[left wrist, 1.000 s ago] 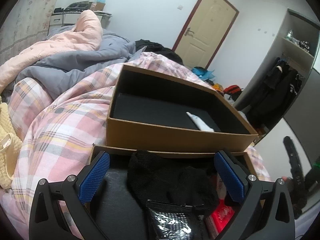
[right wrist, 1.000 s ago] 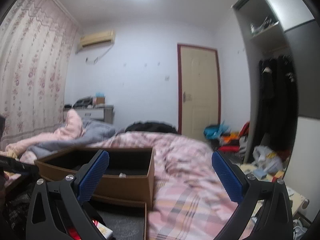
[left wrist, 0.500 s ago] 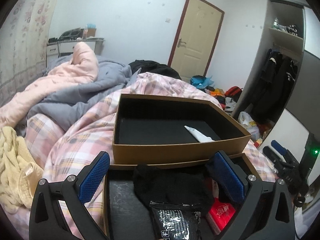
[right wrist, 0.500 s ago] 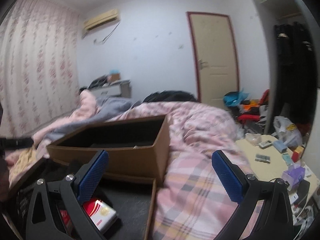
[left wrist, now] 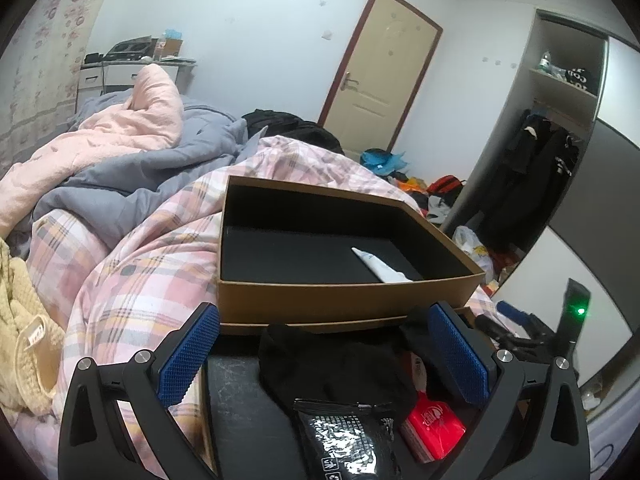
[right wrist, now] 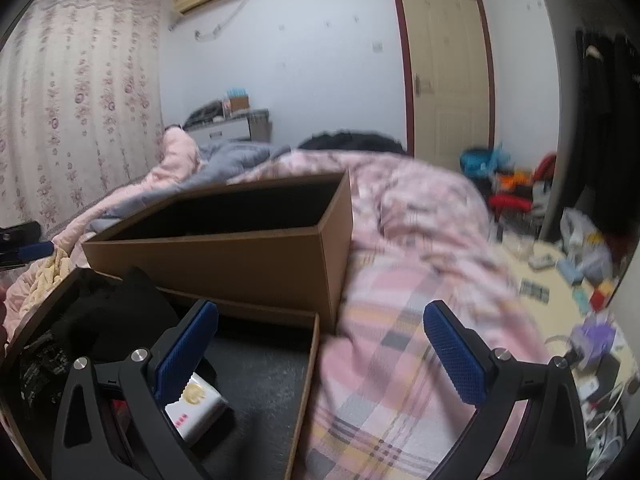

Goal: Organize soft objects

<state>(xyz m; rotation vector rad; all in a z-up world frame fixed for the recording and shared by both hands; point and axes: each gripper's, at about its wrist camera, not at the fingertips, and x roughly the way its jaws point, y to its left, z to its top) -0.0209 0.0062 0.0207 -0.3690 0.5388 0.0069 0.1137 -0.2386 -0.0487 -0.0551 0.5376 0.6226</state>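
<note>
Approach step, we judged: left gripper point(left wrist: 324, 354) spread wide, empty, above crumpled black fabric sock point(left wrist: 332, 360) in near shallow black-lined cardboard tray point(right wrist: 306, 380). Right gripper point(right wrist: 320, 350) also spread, empty. Next: we needed descent, pinch on sock, transfer to deep brown cardboard box point(left wrist: 344, 300).

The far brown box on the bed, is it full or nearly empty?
Nearly empty. The far brown box shows bare black lining, with only a white tube lying inside.

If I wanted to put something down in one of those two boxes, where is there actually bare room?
The far box is mostly bare: its black floor left of the white tube is free. In the near box, the black cloth, foil packet and red pack crowd it; only its right end by the wall is bare.
</note>
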